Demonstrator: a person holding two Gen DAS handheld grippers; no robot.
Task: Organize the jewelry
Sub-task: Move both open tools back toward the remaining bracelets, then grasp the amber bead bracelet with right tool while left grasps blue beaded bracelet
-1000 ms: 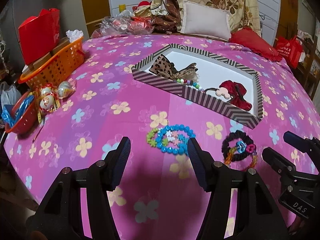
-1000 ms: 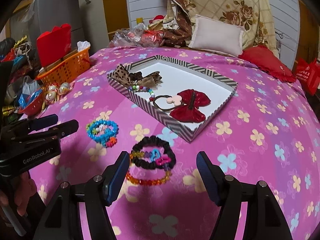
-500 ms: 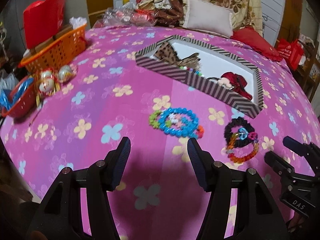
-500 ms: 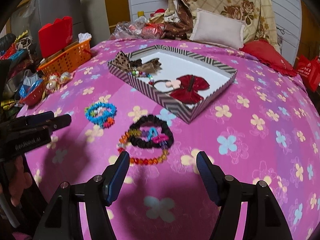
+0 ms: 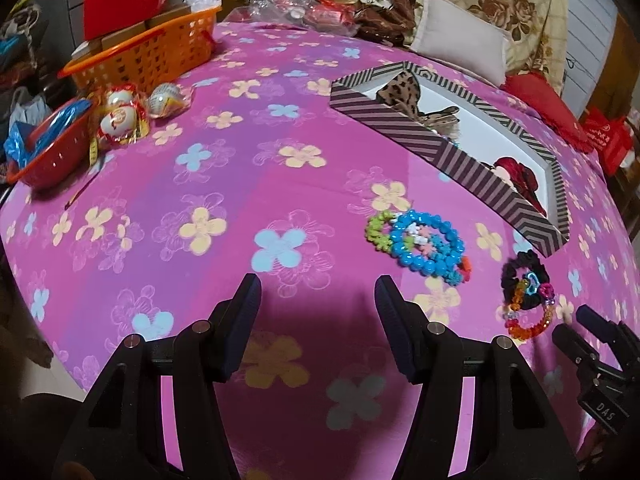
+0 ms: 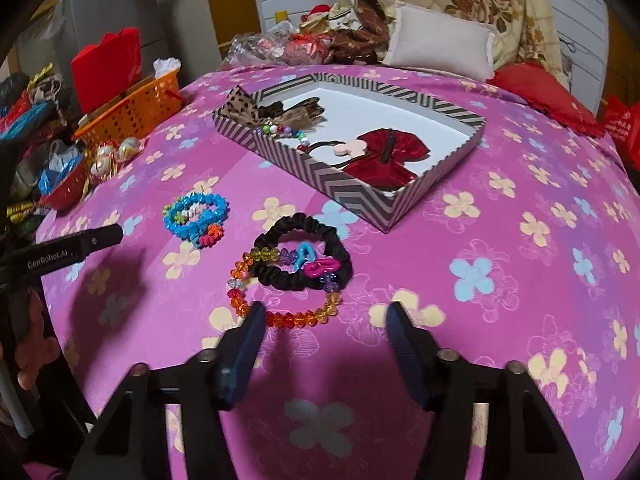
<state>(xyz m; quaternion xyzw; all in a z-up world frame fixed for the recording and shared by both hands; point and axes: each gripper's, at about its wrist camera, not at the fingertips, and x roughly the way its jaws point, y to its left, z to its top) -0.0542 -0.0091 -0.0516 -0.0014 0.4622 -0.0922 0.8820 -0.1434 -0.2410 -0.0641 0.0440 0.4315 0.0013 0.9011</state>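
A striped tray point(image 6: 362, 192) point(image 5: 460, 156) on the pink flowered bedspread holds a leopard bow point(image 6: 244, 106), a bead string point(image 6: 280, 130) and a red bow point(image 6: 386, 156). A blue bead bracelet pile point(image 6: 196, 216) point(image 5: 424, 246) lies left of a black scrunchie point(image 6: 304, 256) point(image 5: 526, 280) with coloured clips and an orange-red bead bracelet point(image 6: 288, 316). My right gripper point(image 6: 324, 320) is open just in front of the bead bracelet. My left gripper point(image 5: 316, 300) is open and empty, left of and in front of the blue pile.
An orange basket point(image 5: 148, 52) point(image 6: 132, 114), a red bowl point(image 5: 48, 152) and wrapped round balls point(image 5: 120, 116) crowd the bed's left edge. Pillows point(image 6: 440, 46) and bags lie at the far end.
Both grippers have pulled back toward the bed's near edge, and the left one has swung left. The jewelry and tray have not moved. Both stay open.
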